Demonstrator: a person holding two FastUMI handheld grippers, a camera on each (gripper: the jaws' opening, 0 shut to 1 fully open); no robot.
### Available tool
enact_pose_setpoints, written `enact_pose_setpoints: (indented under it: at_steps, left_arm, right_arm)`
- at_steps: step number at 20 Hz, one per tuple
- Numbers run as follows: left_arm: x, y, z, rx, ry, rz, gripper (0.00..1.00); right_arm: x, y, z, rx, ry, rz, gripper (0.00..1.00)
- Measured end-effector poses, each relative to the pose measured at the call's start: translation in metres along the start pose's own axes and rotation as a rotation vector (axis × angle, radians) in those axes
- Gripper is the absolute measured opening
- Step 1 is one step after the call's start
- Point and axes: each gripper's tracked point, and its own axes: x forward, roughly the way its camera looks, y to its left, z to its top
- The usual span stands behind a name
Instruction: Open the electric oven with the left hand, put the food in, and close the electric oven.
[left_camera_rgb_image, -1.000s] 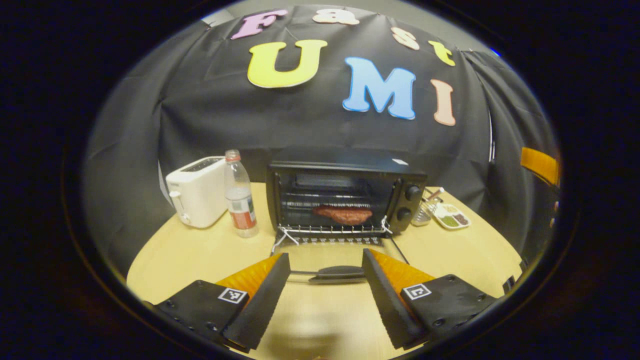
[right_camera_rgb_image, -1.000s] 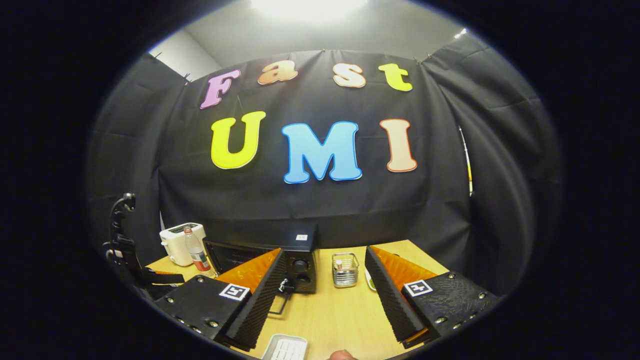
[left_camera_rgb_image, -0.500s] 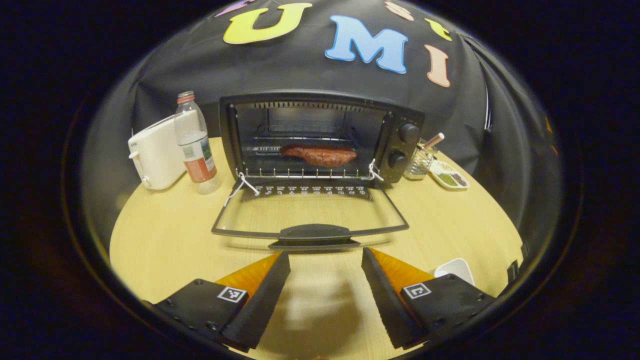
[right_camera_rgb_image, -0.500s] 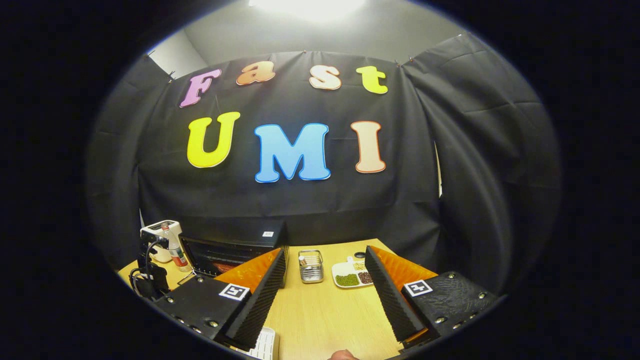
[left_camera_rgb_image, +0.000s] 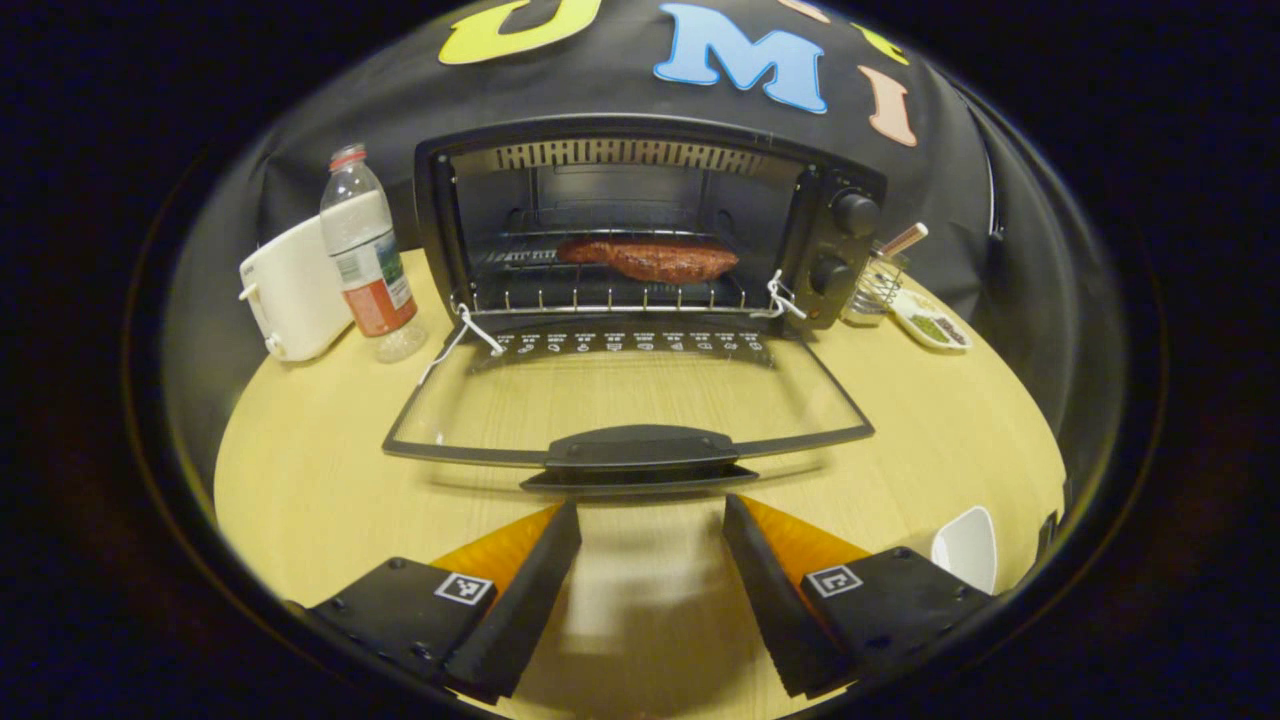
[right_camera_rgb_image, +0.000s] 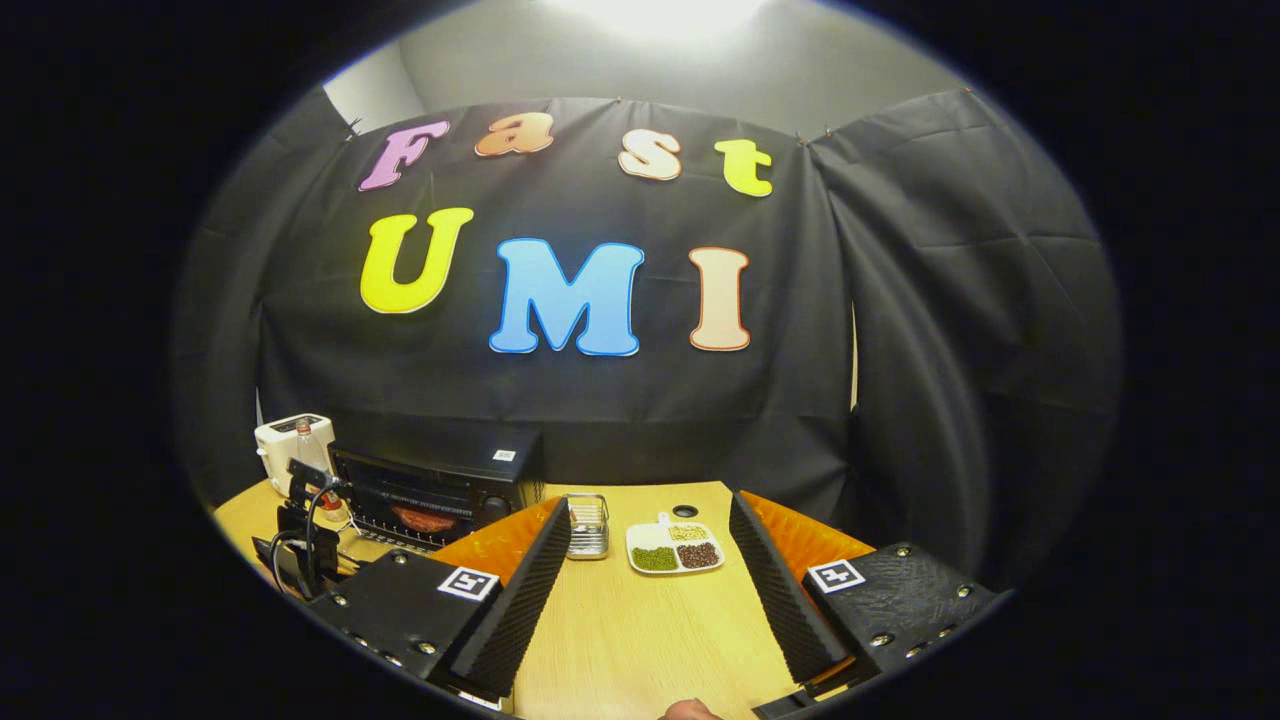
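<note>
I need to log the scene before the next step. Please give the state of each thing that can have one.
Electric oven door: fully open, lying flat.
Food: inside the oven, on the rack.
Water bottle: upright, capped.
Left tool: open, empty, just short of the door handle.
Right tool: open, empty.

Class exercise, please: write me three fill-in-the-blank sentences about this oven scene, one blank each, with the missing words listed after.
1. The oven door lies ____, folded down over the table.
2. The food rests on the oven's wire ____.
3. Beside the toaster stands a plastic ____.

Missing words: open; rack; bottle
</note>
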Motion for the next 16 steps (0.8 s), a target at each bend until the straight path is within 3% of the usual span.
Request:
enact_pose_setpoints:
  at_steps: [7, 16]
  left_arm:
    - [-0.002, 0.000, 0.004, 0.008, -0.031, 0.031, 0.98]
    - [-0.040, -0.001, 0.040, 0.011, -0.149, 0.032, 1.00]
  right_arm:
    - [-0.003, 0.005, 0.002, -0.031, -0.006, 0.014, 0.96]
    - [0.001, 0.022, 0.004, -0.023, -0.017, 0.070, 0.96]
